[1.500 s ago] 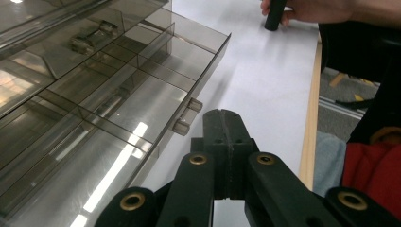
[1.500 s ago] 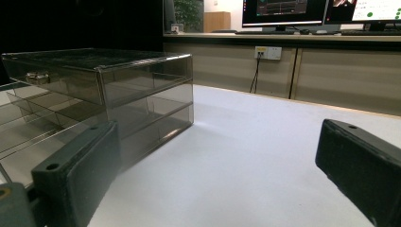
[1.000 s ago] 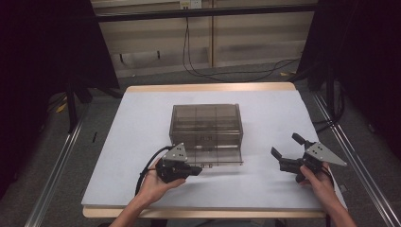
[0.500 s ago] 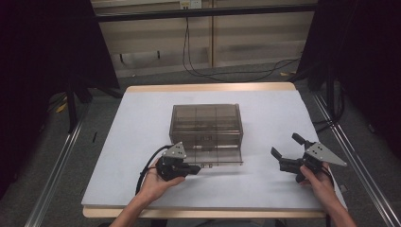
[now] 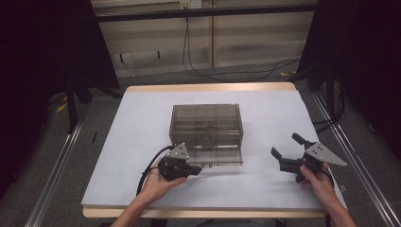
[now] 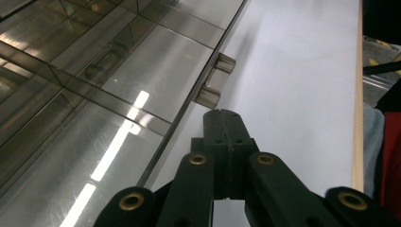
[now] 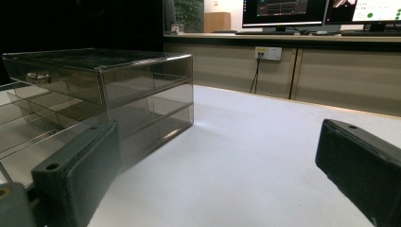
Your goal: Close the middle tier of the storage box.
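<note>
A smoked clear drawer cabinet (image 5: 206,124) stands in the middle of the white table (image 5: 265,189). Its low drawer (image 5: 215,158) sticks out toward the front. My left gripper (image 5: 197,170) lies at the drawer's front left, its jaws shut with nothing between them. In the left gripper view the shut tips (image 6: 222,114) sit just short of the small drawer handle (image 6: 215,84); I cannot tell if they touch. My right gripper (image 5: 285,145) rests on the table to the right of the cabinet, open and empty. Its pads (image 7: 80,165) frame the cabinet's side (image 7: 142,99).
The table's wooden front edge (image 5: 203,213) lies just under both hands. Dark stands and metal rails flank the table (image 5: 52,175). Cables hang down the back wall (image 5: 189,52). Monitors (image 7: 283,9) stand on a far desk in the right gripper view.
</note>
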The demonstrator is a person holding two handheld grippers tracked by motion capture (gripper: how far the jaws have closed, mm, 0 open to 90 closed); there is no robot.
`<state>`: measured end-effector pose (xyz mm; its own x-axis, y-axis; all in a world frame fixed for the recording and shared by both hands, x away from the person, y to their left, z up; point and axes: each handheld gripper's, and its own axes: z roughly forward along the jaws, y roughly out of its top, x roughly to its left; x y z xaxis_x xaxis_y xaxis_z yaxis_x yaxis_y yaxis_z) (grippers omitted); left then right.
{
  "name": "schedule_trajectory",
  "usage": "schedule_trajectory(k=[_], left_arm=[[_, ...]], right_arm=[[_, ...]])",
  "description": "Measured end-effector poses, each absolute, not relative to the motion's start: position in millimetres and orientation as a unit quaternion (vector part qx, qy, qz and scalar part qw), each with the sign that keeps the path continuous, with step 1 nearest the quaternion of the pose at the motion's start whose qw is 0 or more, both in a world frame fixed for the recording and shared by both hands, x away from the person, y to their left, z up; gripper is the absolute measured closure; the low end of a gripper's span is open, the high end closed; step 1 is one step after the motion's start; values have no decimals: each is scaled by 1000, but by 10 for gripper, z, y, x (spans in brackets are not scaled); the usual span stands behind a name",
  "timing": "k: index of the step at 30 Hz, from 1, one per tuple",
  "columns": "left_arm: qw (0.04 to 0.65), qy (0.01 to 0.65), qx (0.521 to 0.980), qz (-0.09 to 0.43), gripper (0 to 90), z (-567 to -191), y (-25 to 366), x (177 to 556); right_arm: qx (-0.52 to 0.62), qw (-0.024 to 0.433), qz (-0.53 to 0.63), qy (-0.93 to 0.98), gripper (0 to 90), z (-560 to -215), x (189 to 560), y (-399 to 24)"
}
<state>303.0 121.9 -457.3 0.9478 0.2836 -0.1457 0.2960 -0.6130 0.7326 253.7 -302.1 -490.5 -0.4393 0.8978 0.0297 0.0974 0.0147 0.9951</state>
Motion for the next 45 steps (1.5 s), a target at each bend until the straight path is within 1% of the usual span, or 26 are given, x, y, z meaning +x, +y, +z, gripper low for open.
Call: schedule_trajectory(k=[2, 3, 5, 17, 22, 25, 36, 37, 39, 45], left_arm=[[409, 164, 898, -8, 900, -4578, 1222, 3036], [399, 162, 902, -4, 900, -4562, 1229, 3045], [410, 165, 897, -5, 900, -4581, 1227, 3051], [405, 175, 898, -4, 900, -4592, 1235, 3076], [416, 175, 892, -2, 900, -4614, 1220, 3070], [408, 177, 896, -3, 900, -4608, 1225, 3071], [415, 182, 891, -6, 900, -4625, 1207, 3075], [403, 181, 897, -4, 900, -4605, 1210, 3074], [411, 179, 894, -4, 900, -4615, 1205, 3075], [403, 182, 897, -3, 900, -4603, 1208, 3076]], right_arm=[[400, 347, 577, 622, 7, -4905, 2537, -3021], [400, 347, 576, 622, 7, -4905, 2536, -3020], [400, 347, 577, 622, 7, -4905, 2537, -3021], [403, 347, 578, 619, 8, -4904, 2537, -3016], [400, 348, 577, 621, 7, -4905, 2537, -3019], [400, 348, 578, 621, 8, -4905, 2537, -3019], [401, 347, 577, 621, 7, -4904, 2535, -3018], [401, 347, 577, 621, 7, -4904, 2534, -3017], [401, 347, 577, 621, 7, -4904, 2534, -3017], [399, 347, 577, 622, 8, -4905, 2535, -3019]])
